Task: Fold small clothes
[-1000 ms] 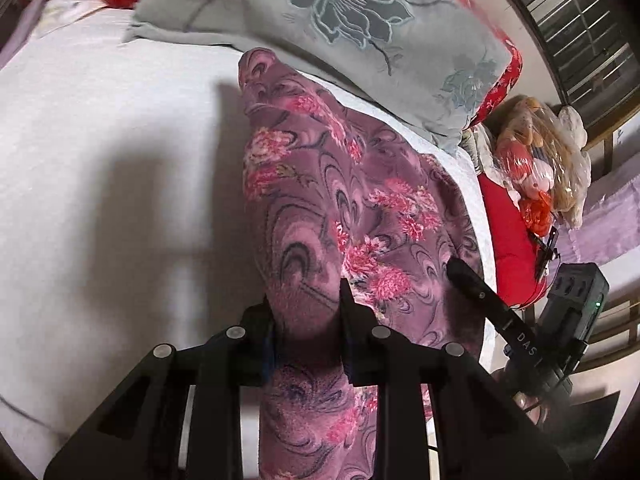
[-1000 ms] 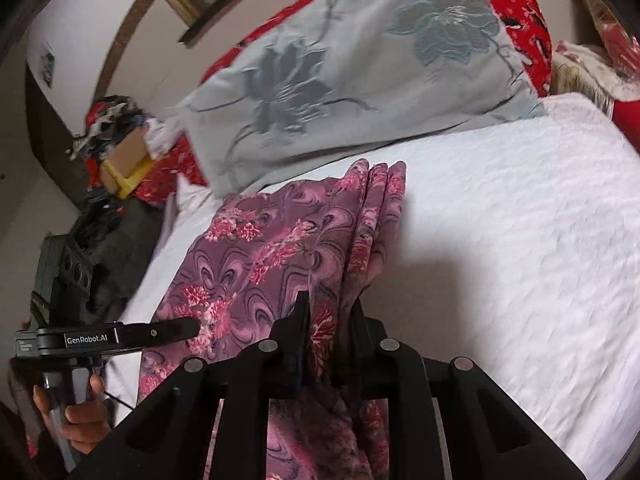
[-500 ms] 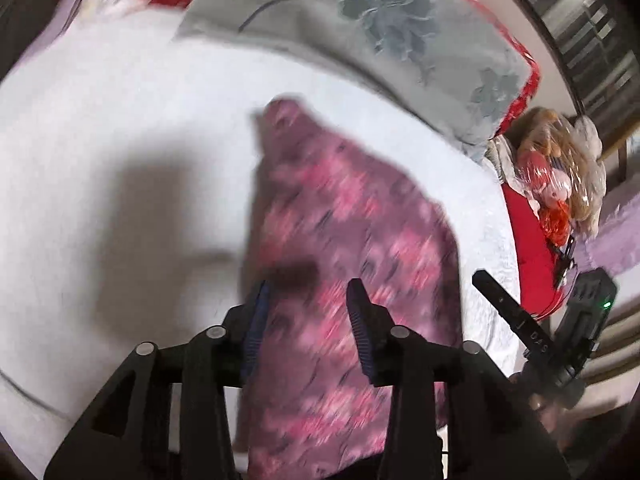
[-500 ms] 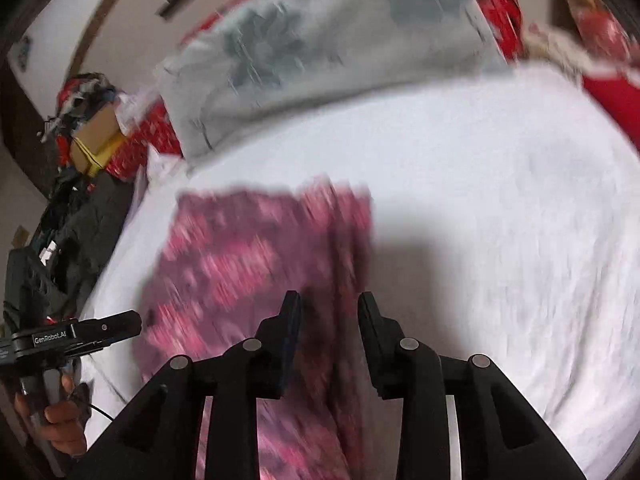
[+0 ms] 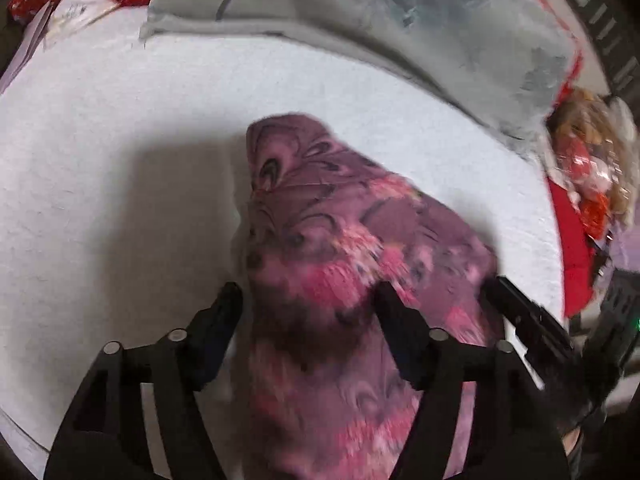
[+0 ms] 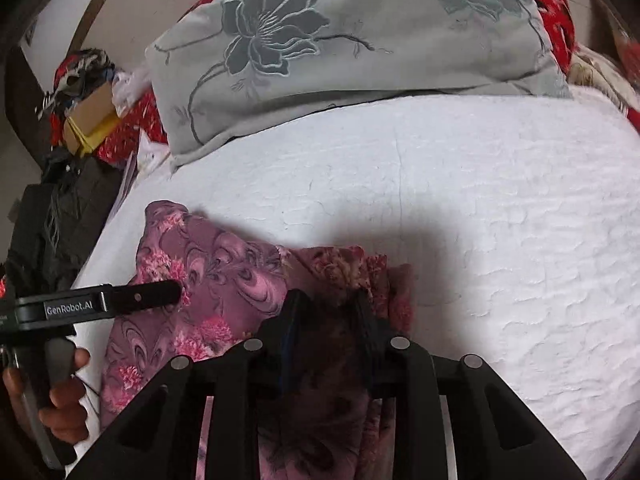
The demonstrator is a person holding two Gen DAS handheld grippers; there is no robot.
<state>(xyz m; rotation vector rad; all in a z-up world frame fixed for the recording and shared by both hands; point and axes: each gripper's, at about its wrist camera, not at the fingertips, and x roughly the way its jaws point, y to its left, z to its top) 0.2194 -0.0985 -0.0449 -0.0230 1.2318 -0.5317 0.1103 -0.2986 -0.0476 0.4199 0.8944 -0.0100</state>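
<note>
The garment (image 5: 340,248) is a purple floral piece lying on the white bedspread (image 5: 100,160), its far corner toward 12 o'clock in my left view and its body running back toward 6, under both tools. I judge it thin, light and limp: it will drape, bunch and slide over itself, so I'd take it at an edge or corner where layers stack, and pinch all layers together or the fold will slip apart. My left gripper (image 5: 306,300) is spread wide, fingers either side of the cloth with nothing pinched. My right gripper (image 6: 326,300) also stands parted over the gathered edge at 6 o'clock in its view; I see a gap between its fingers, and the cloth below looks free. A second ago both were pinching the cloth with it stretched long toward the pillow (image 6: 360,40); since then both have let go, and the garment now lies shorter and doubled, its far edge well short of the pillow. From the right view the left tool sits at 9 o'clock, over the cloth's left side. Clutter sits beyond the bed at 10 o'clock
</note>
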